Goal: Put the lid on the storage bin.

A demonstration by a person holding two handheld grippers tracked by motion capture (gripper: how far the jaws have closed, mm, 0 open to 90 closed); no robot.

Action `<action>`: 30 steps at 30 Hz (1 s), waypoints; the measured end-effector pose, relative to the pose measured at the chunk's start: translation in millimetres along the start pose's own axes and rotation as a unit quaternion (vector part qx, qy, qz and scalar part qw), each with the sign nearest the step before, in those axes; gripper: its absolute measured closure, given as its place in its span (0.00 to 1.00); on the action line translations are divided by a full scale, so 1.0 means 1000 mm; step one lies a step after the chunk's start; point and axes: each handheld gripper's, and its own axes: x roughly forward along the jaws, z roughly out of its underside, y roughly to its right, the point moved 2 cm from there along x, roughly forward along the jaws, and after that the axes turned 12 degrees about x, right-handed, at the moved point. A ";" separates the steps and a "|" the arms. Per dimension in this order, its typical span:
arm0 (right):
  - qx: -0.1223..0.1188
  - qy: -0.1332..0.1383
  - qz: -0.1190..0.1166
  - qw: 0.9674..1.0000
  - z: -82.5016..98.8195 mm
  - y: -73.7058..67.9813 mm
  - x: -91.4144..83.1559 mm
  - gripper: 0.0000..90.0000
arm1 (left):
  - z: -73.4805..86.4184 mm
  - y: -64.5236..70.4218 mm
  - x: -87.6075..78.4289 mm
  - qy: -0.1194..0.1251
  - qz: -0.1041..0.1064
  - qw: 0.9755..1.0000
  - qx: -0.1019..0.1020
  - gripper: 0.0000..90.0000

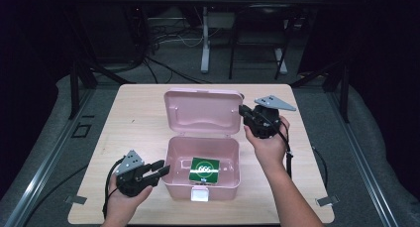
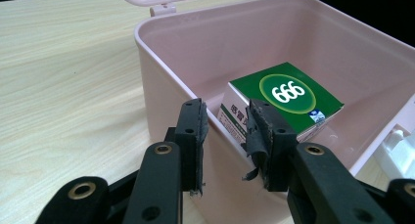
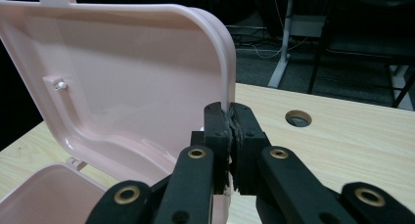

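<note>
High view first: the pink box [image 1: 171, 162] sits at the middle of the table [image 1: 129, 123], its lid [image 1: 200, 110] swung up and back behind it, and the right gripper [image 1: 243, 111] is pinching the lid's right edge — in the right gripper view the jaws are pressed together on that thin rim, which runs upright between them. The lid's long axis lies across the table, hinged along the box's far wall, so closing would mean swinging that pinched edge forward and down toward the person. The left gripper [image 2: 226, 123] has its jaws spread astride the box's near-left wall, one finger outside, one inside, not visibly clamped. Just beyond its inner finger a green carton [image 2: 286, 99] marked 666 lies flat on the box floor — nearer the left hand than the right.
</note>
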 end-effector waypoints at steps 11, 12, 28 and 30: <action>0.021 0.019 -0.013 1.000 0.009 0.001 -0.009 0.95 | 0.000 0.000 0.000 0.000 -0.001 1.000 0.001 0.75; 0.020 0.025 -0.012 0.999 0.011 -0.001 -0.010 0.95 | 0.000 0.000 0.000 0.000 -0.001 1.000 0.000 0.75; 0.017 0.037 -0.015 0.999 0.017 -0.003 -0.017 0.94 | -0.003 -0.004 -0.002 0.006 0.012 1.000 -0.006 0.72; 0.016 0.039 -0.015 0.999 0.017 -0.003 -0.017 0.94 | -0.006 -0.007 -0.002 0.009 0.008 1.000 -0.003 0.71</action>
